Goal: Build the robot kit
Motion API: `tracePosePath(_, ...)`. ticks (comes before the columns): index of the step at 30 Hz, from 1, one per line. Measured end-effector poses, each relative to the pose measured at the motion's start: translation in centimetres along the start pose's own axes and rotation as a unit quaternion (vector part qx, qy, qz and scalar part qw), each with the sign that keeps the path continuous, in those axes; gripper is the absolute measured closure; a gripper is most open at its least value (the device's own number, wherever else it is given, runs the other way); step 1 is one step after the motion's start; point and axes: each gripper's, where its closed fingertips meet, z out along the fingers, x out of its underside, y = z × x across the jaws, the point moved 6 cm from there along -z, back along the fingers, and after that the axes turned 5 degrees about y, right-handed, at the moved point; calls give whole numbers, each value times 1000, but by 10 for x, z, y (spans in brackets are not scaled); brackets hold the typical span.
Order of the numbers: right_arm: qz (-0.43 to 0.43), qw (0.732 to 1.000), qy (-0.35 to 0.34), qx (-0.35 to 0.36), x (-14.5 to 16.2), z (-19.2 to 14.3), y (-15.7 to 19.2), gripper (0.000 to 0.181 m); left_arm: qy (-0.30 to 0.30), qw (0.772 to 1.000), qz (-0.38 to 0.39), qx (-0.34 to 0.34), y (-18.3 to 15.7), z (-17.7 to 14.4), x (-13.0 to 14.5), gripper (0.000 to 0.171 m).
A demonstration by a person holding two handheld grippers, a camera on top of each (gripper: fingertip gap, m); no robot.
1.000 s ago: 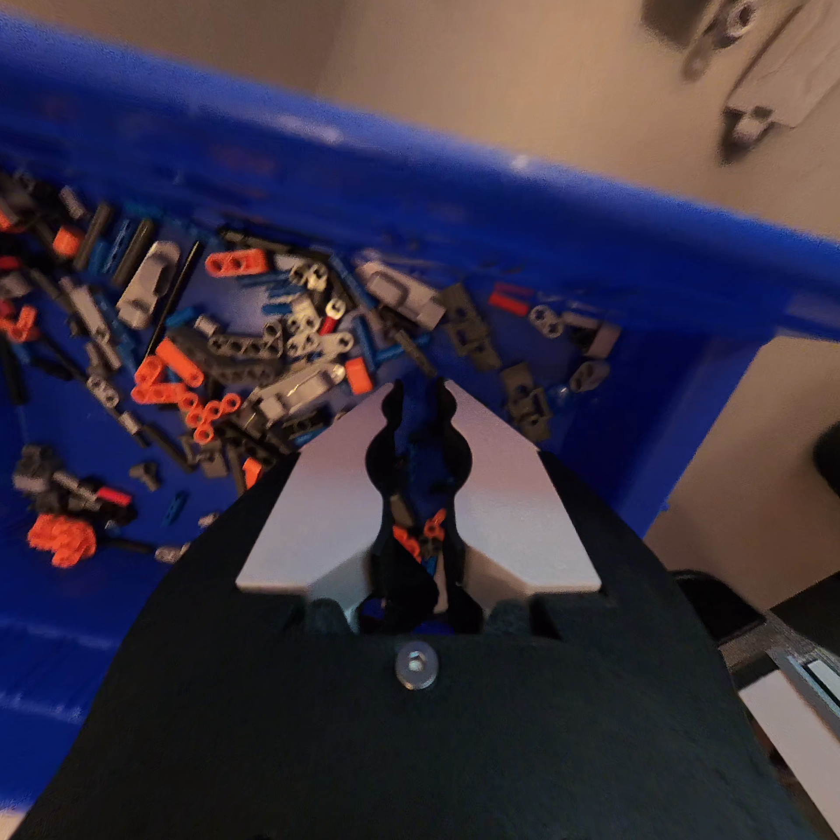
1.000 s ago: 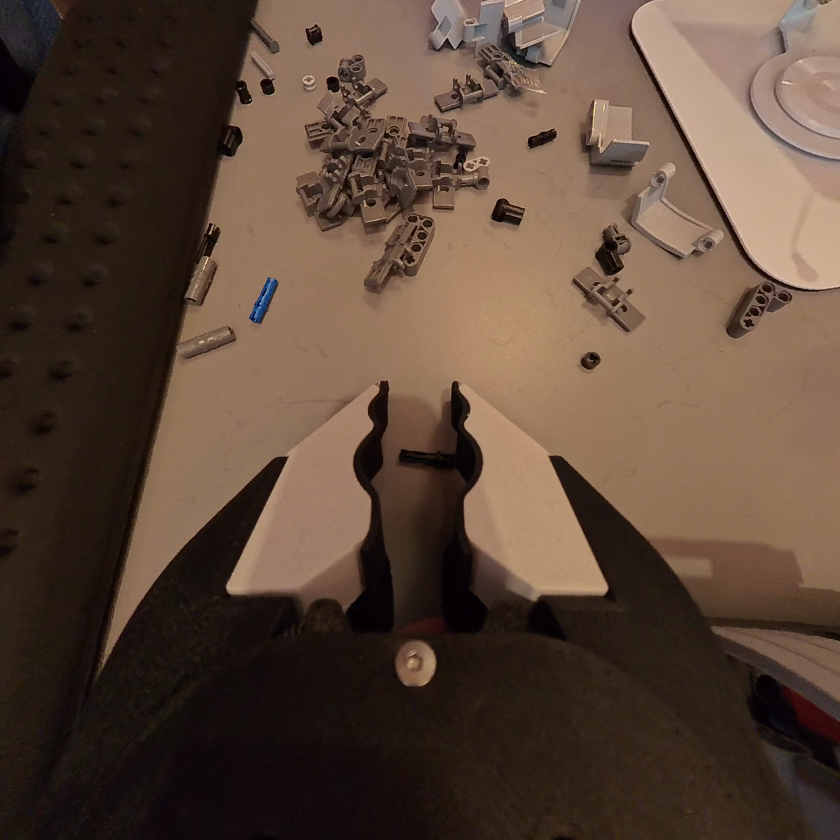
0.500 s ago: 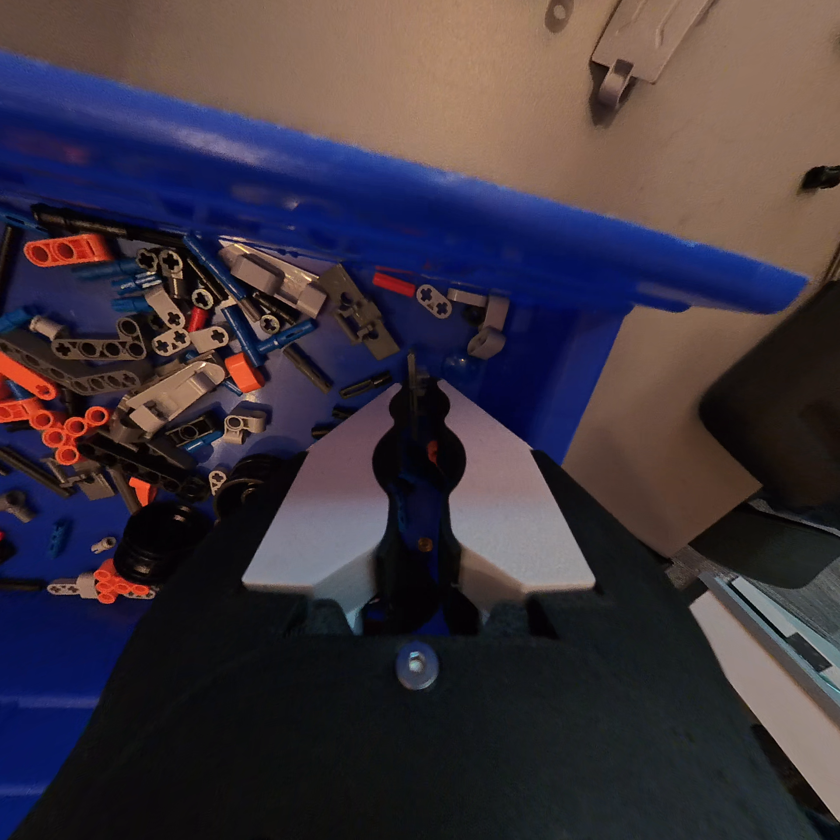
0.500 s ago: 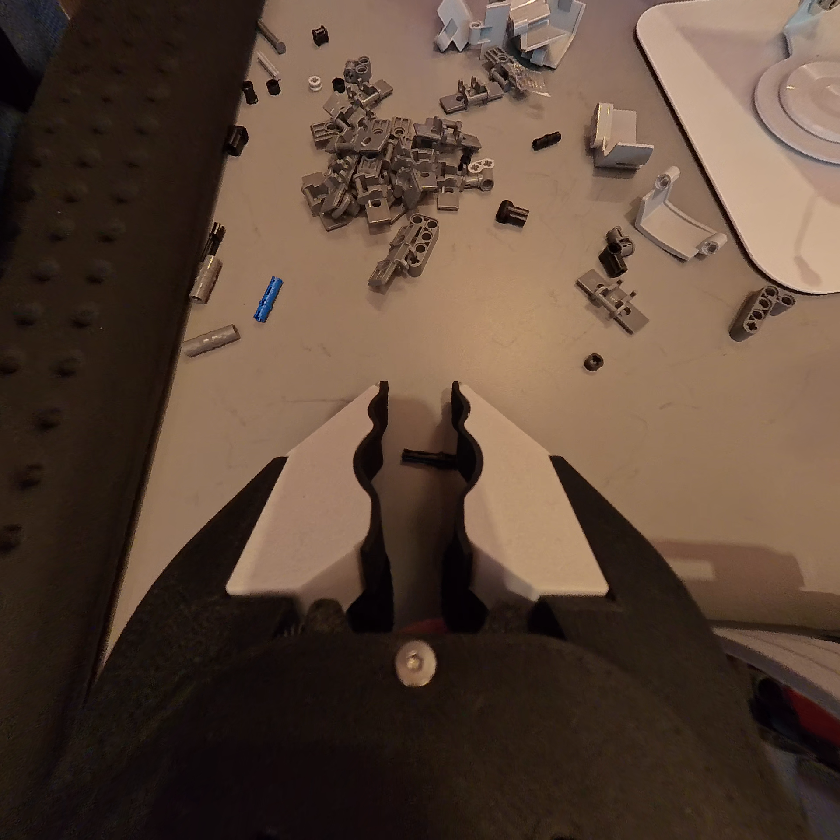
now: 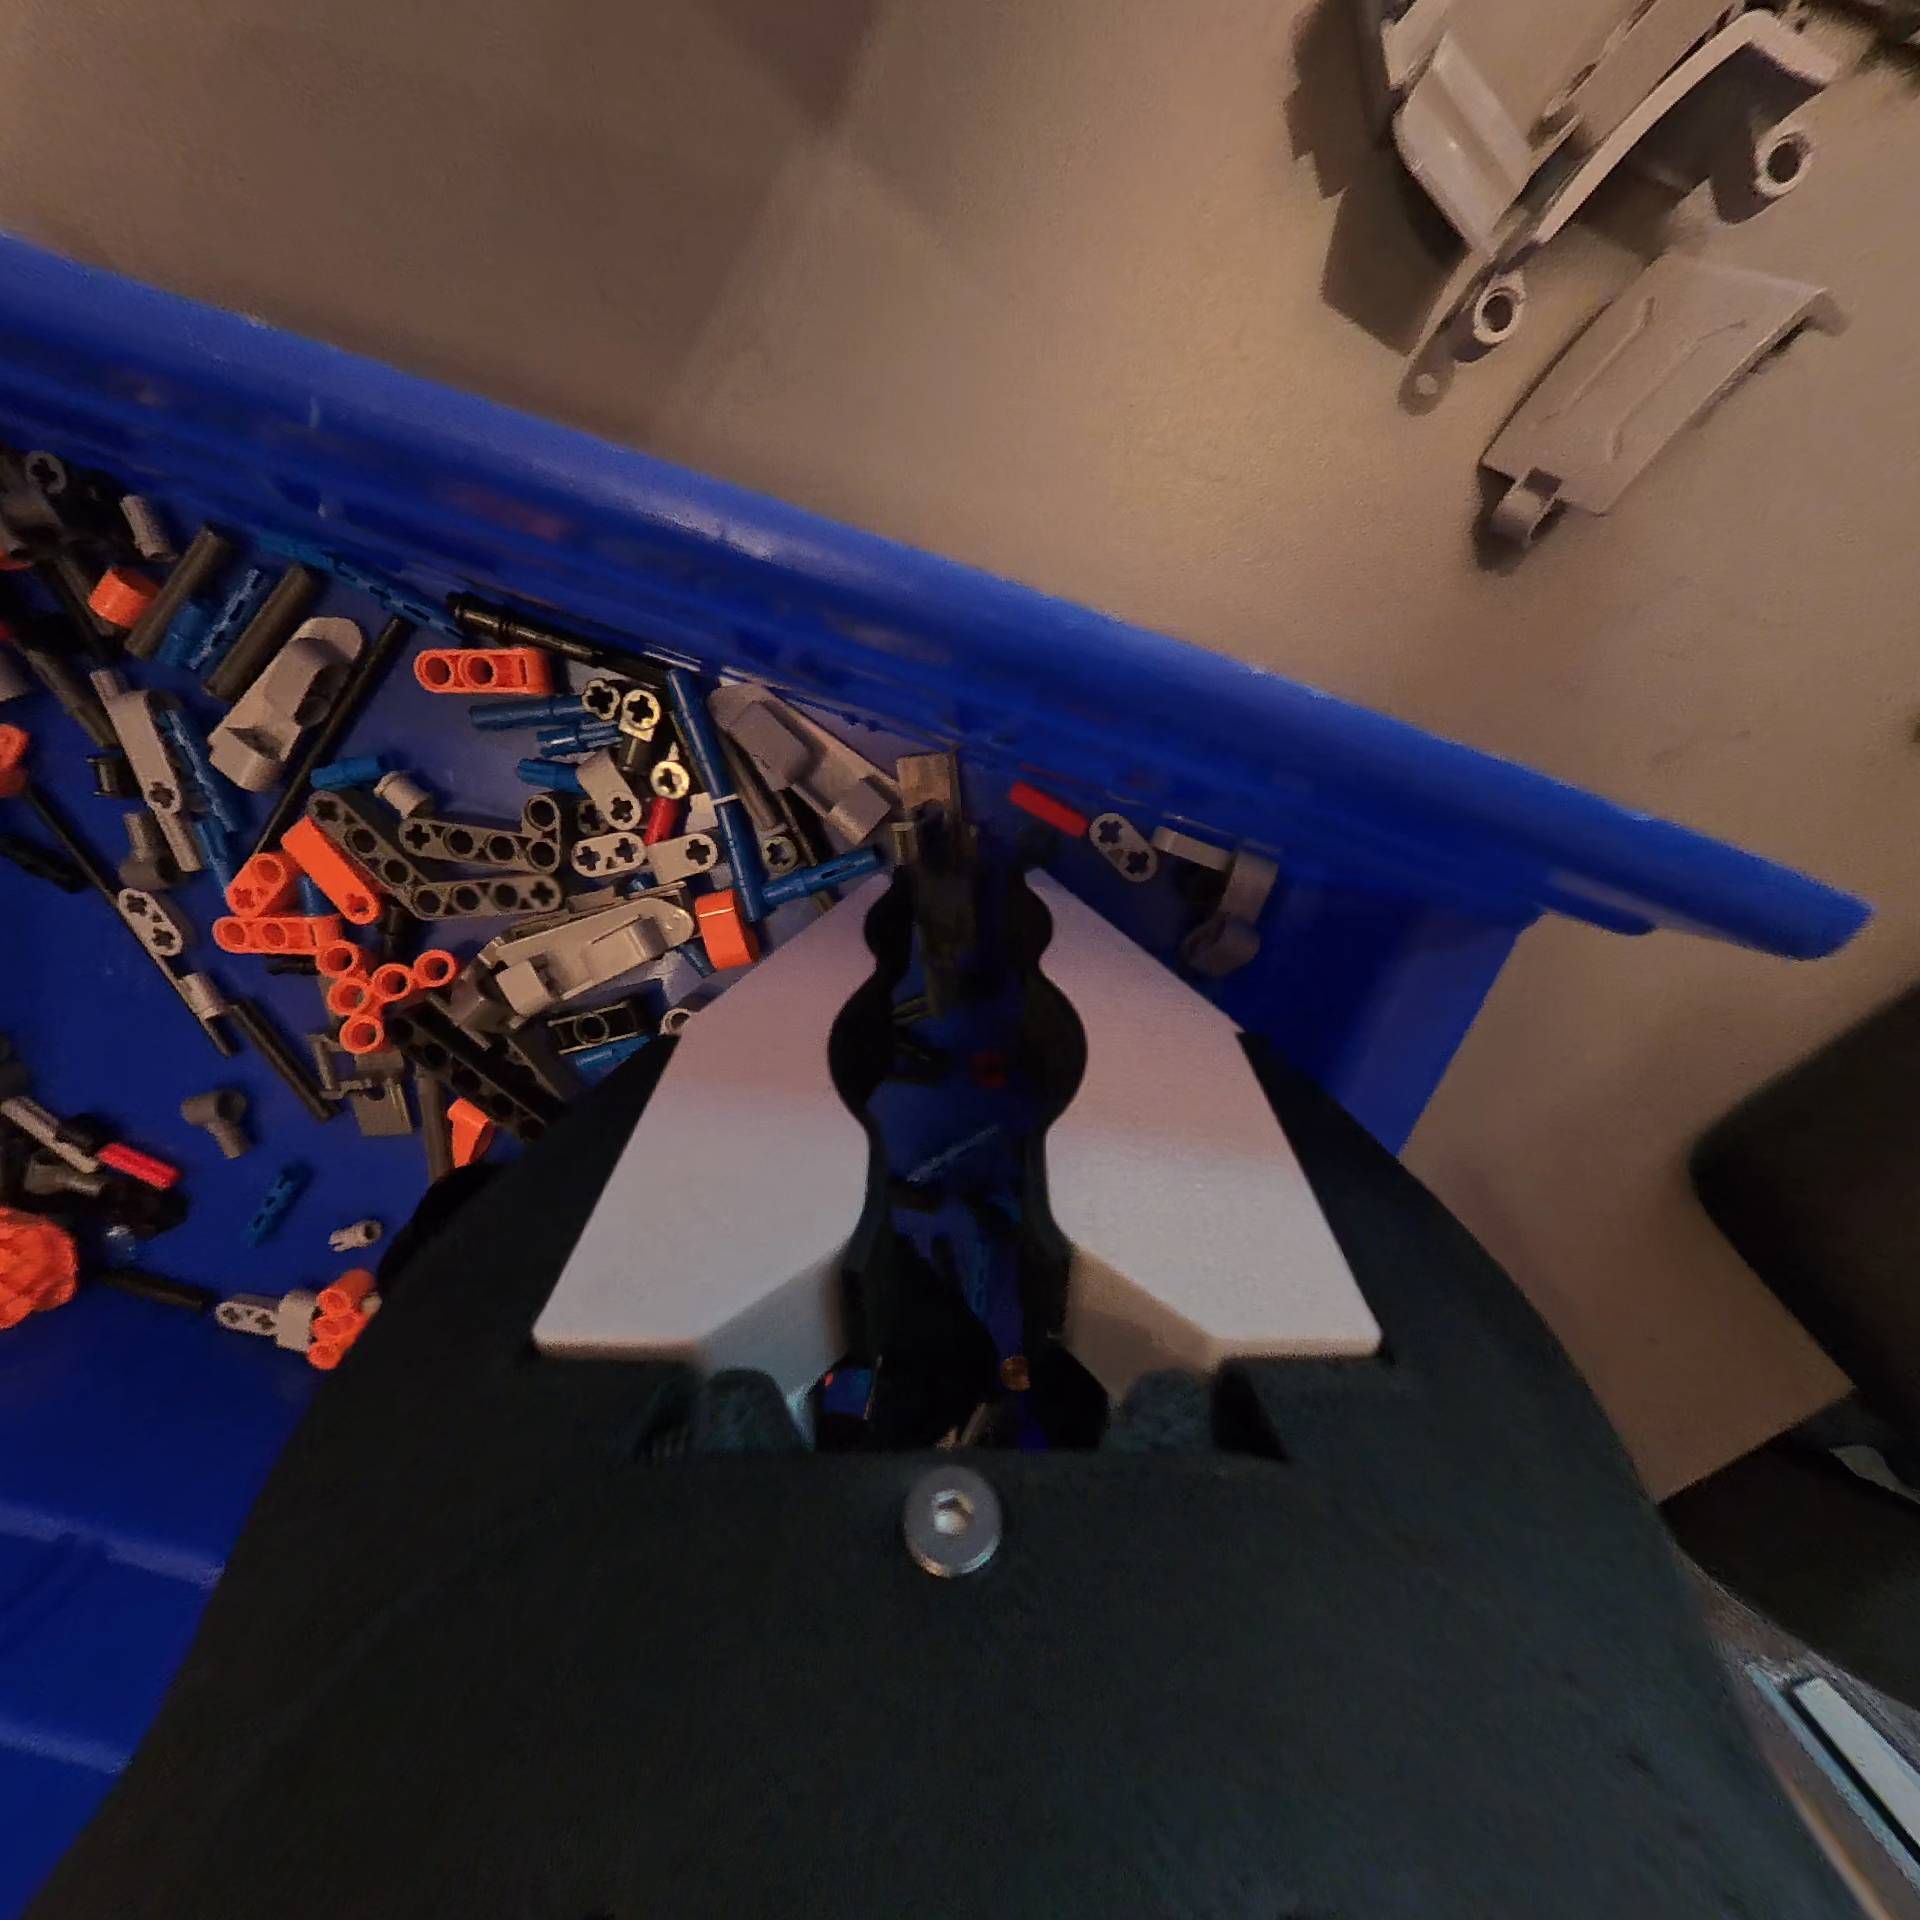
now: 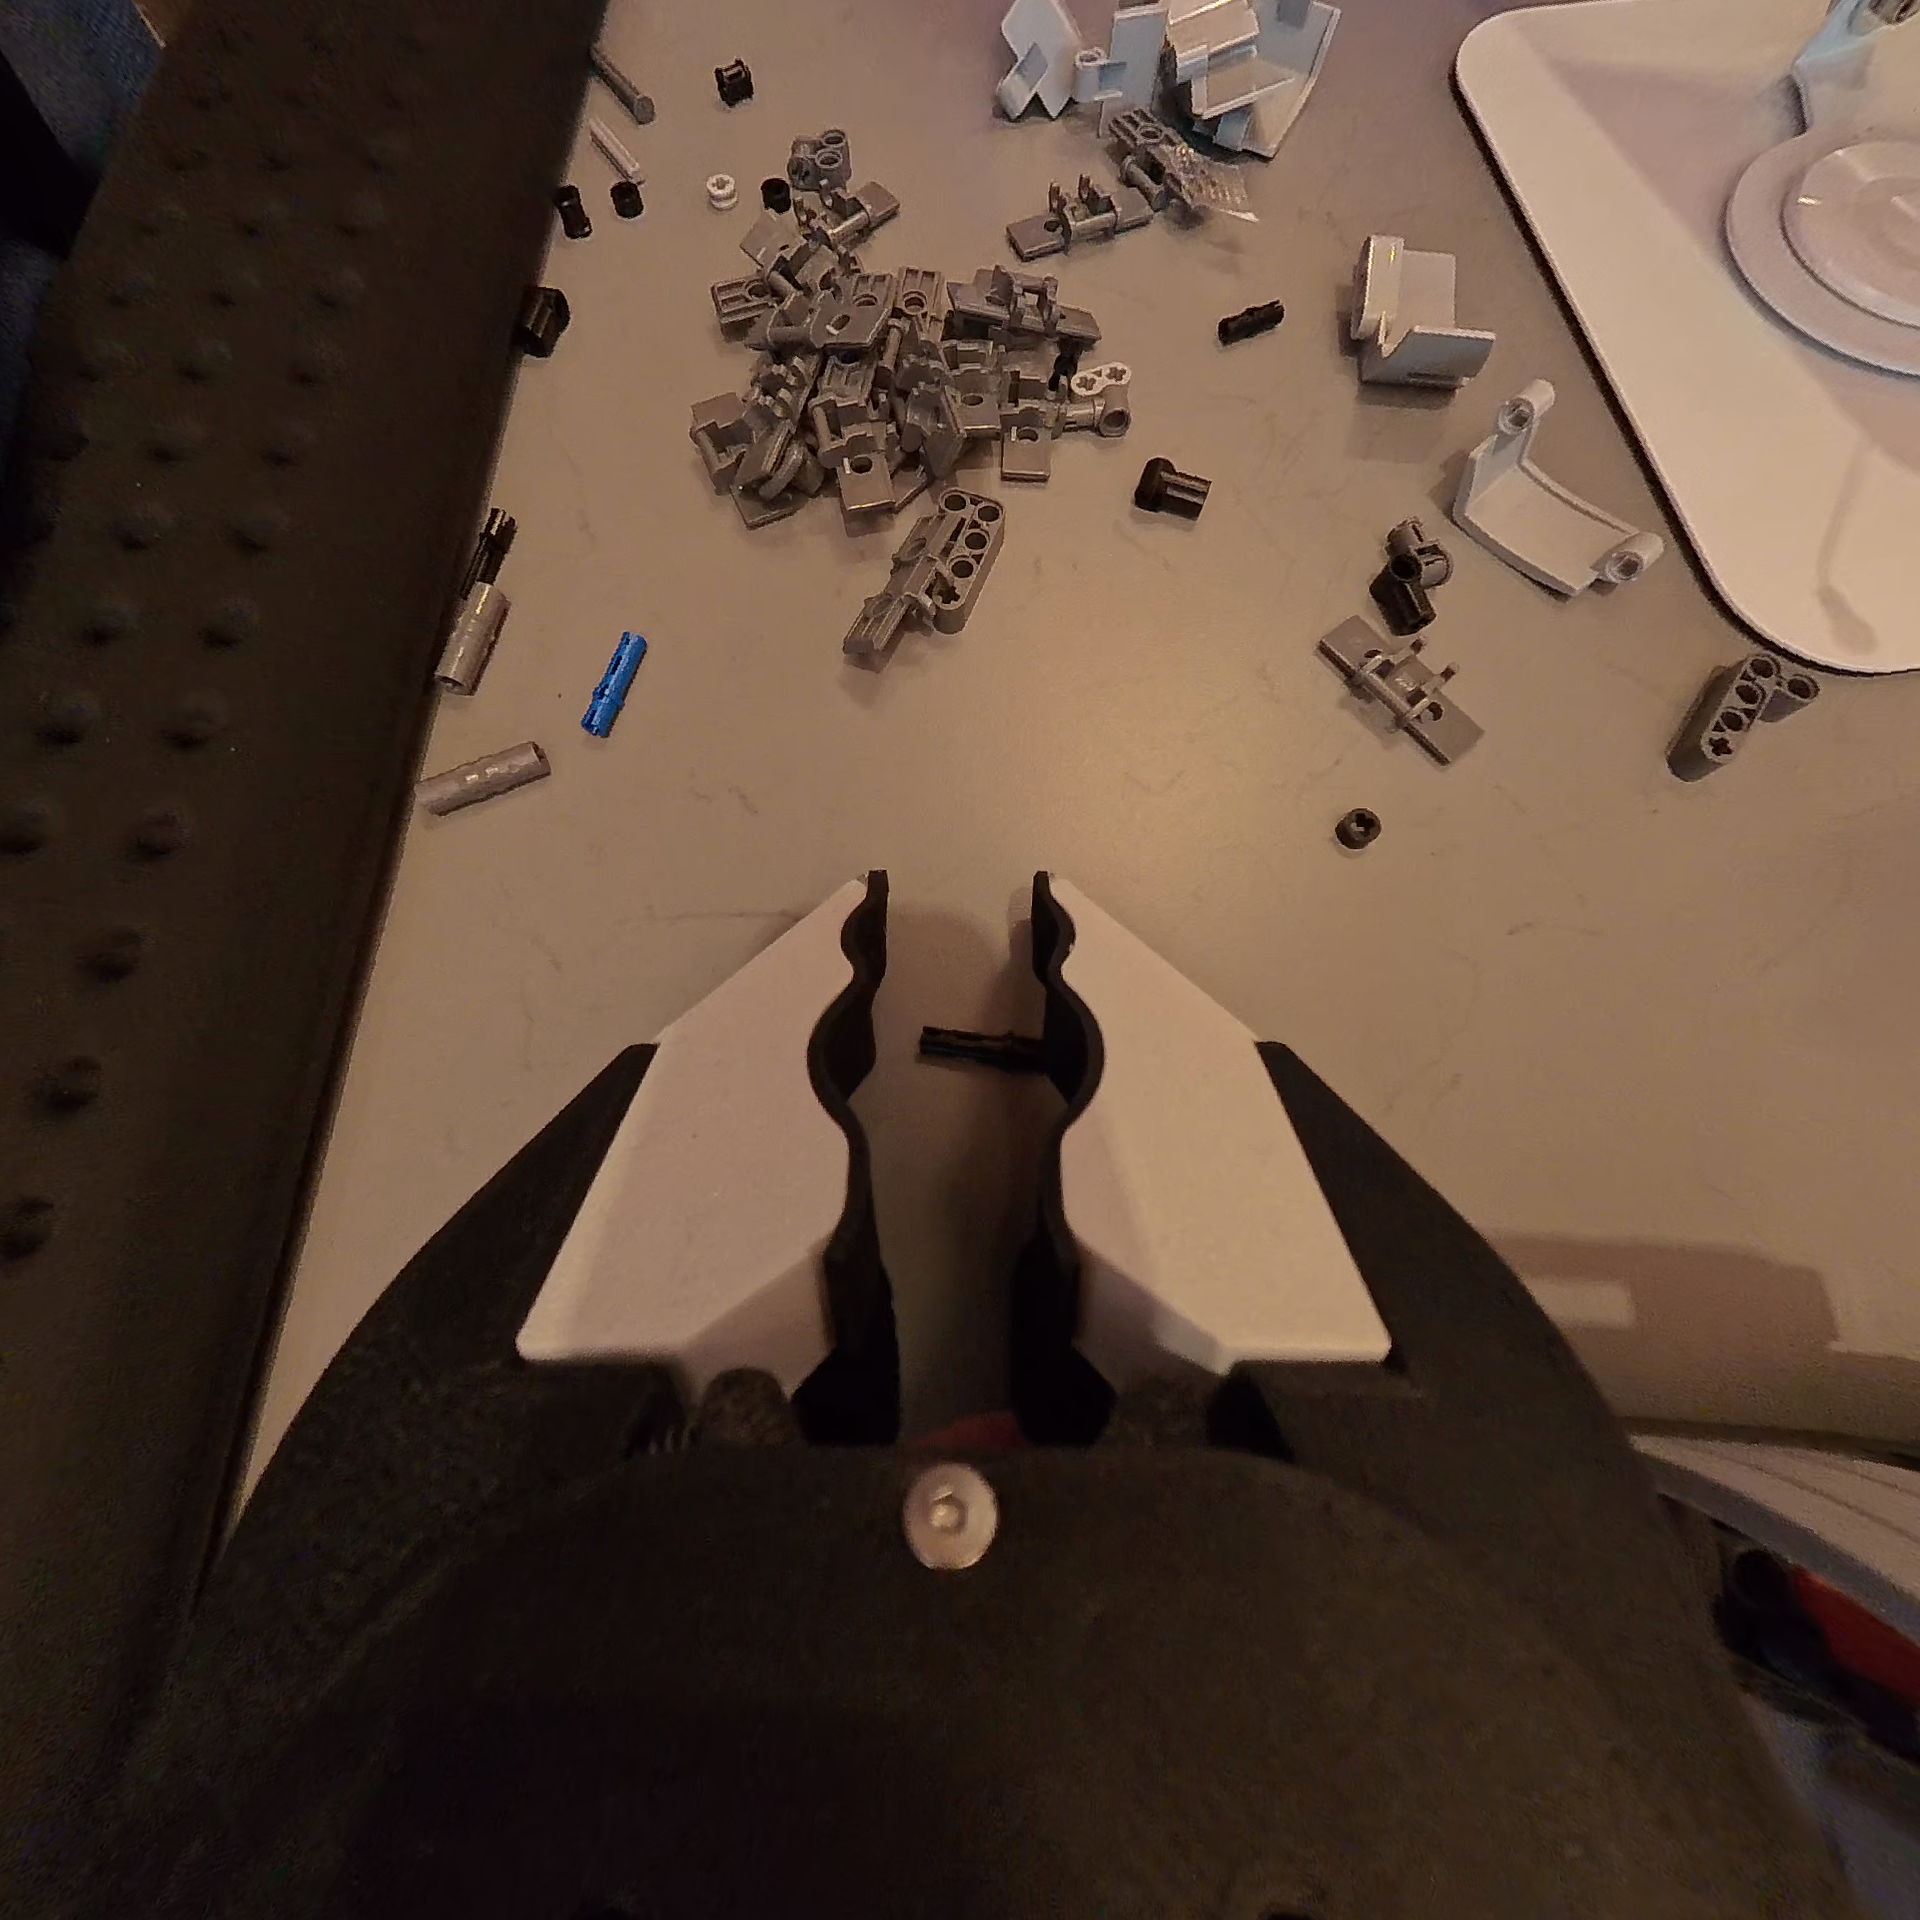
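Observation:
In the left wrist view my left gripper [image 5: 958,888] hangs over the right end of a blue bin [image 5: 1143,727] filled with small orange, grey, black and blue building parts. Its jaws are close together on a dark grey part [image 5: 930,831] that sticks up out of the tips. The picture is blurred, so the part's shape is unclear. In the right wrist view my right gripper [image 6: 961,894] is open and empty, low over a grey table. A small black pin [image 6: 982,1039] lies on the table between its fingers.
A heap of dark grey parts [image 6: 883,416] lies ahead of the right gripper, with a blue pin [image 6: 613,670] and loose grey pieces around it. A black studded strip [image 6: 208,520] runs along the left. A white tray [image 6: 1610,312] sits far right. Light grey panels [image 5: 1558,208] lie beyond the bin. Some 40 cm of space lies between my two pairs of fingers.
The left gripper swung right over the bin's corner, closed on a part, then swung back left with the dark grey part in its tips. The right gripper has not moved.

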Motion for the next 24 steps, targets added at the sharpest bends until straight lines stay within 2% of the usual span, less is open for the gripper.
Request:
tracePosePath(4,0,1000,-1,-1,0,0,0,156,14,1000,12,-16,-4,2,2,140)
tracePosePath(9,-2,1000,-1,0,0,0,0,156,24,996,38,-75,-2,6,1,151)
tracePosePath(12,-3,1000,0,0,0,0,1,156,25,994,49,-94,-2,6,0,152)
tracePosePath(21,-5,1000,-1,-1,0,0,1,156,-1,993,54,-103,8,5,3,152)
tracePosePath(24,-5,1000,-1,-1,0,0,1,156,-9,995,43,-88,10,1,5,152)
